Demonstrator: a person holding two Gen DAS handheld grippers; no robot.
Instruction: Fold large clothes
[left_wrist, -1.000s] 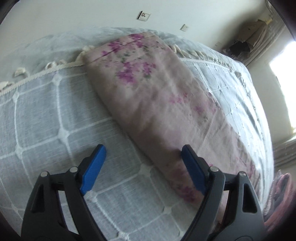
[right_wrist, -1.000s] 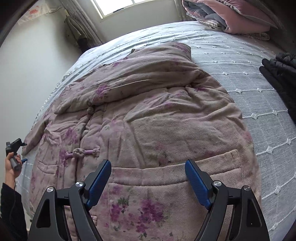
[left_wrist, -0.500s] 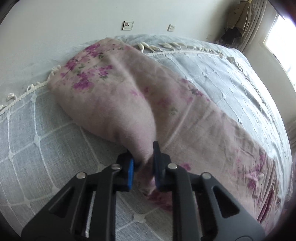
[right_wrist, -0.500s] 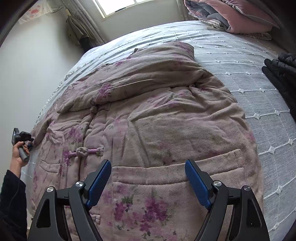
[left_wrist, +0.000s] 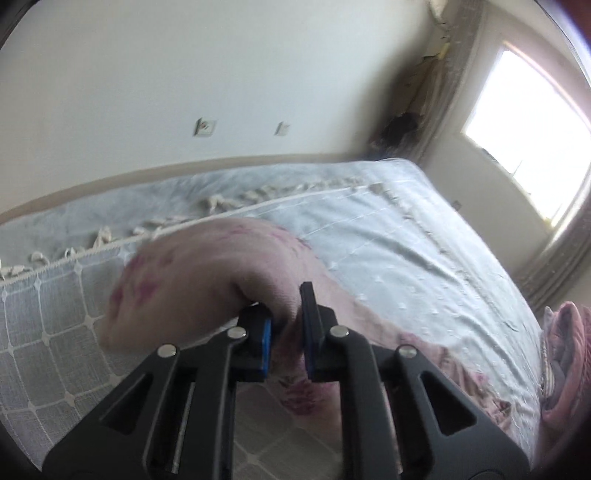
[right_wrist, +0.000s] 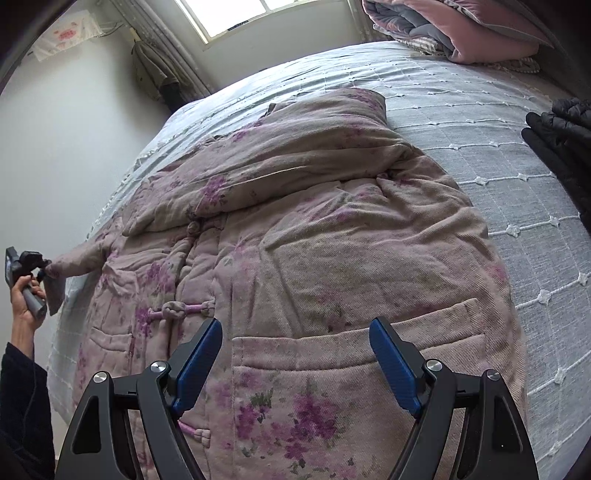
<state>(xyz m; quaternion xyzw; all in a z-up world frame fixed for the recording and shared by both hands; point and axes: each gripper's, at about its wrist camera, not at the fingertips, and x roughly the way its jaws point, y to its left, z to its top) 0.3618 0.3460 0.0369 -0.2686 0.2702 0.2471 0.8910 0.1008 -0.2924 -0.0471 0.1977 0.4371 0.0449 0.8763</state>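
Observation:
A pink padded jacket with purple flowers (right_wrist: 314, 229) lies spread, front up, on the bed. My left gripper (left_wrist: 286, 332) is shut on its sleeve (left_wrist: 192, 280), and the sleeve hangs in a fold, raised off the bedspread (left_wrist: 388, 236). In the right wrist view the same gripper (right_wrist: 42, 273), held by a hand (right_wrist: 22, 306), pulls that sleeve (right_wrist: 74, 262) out past the bed's left edge. My right gripper (right_wrist: 295, 354) stands open just above the jacket's lower front, over a pocket (right_wrist: 351, 354), with nothing between its fingers.
A folded pink and grey quilt (right_wrist: 461, 29) lies at the bed's far right corner. A black puffy garment (right_wrist: 565, 147) sits at the right edge. A white wall (left_wrist: 221, 74) runs close along the bed's left side. Dark clothes (right_wrist: 155, 74) hang by the window (left_wrist: 528, 140).
My left gripper closed on the sleeve and lifted it up off the bed, tipping the view toward the wall. The right gripper stayed where it was, open.

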